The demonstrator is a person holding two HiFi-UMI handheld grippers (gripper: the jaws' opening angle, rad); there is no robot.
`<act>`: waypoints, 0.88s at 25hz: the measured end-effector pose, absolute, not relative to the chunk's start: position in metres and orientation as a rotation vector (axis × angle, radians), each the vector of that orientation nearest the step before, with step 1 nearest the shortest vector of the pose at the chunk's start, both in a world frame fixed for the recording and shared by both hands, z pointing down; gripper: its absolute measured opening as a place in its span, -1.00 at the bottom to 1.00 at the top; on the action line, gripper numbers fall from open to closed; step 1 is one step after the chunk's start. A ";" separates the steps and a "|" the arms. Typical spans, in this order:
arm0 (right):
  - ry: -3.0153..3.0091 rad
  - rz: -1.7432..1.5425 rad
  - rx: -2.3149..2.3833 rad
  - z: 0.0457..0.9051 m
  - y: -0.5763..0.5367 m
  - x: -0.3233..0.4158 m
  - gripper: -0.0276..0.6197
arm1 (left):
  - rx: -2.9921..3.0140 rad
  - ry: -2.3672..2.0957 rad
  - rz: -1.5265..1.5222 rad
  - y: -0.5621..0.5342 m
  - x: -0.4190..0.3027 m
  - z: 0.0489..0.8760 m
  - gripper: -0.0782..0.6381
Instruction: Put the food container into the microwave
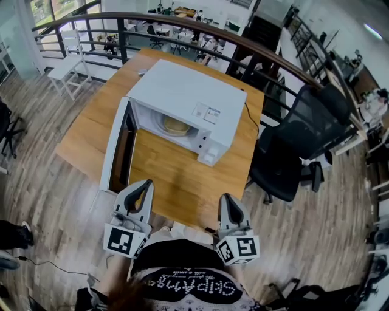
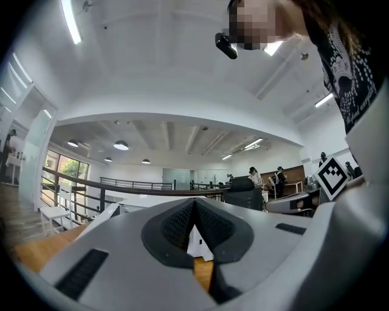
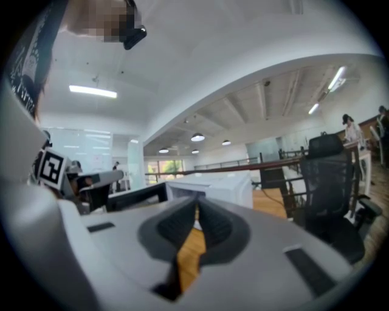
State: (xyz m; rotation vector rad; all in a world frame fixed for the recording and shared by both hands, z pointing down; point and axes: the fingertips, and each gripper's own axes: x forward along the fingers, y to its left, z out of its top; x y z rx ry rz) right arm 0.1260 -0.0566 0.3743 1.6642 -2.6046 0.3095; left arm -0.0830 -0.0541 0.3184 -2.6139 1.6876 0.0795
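Food container [image 1: 176, 126] inside open microwave [image 1: 185, 91], upper centre. Well apart, bottom of frame: left gripper [image 1: 146, 184], right gripper [image 1: 226, 198], jaws pressed together, empty.

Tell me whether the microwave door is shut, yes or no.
No, the microwave door stands swung open to the left, with the food container showing inside the cavity.

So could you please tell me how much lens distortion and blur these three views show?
Head view: strong fisheye, the railing bows into an arc; the microwave is sharp. Left gripper view: crisp, with bright ceiling strips. Right gripper view: softer, its jaws blurred.
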 end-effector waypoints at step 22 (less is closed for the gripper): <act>-2.533 0.321 1.761 0.381 0.005 0.089 -0.80 | -2.681 1.619 0.007 0.003 -0.107 0.331 -0.70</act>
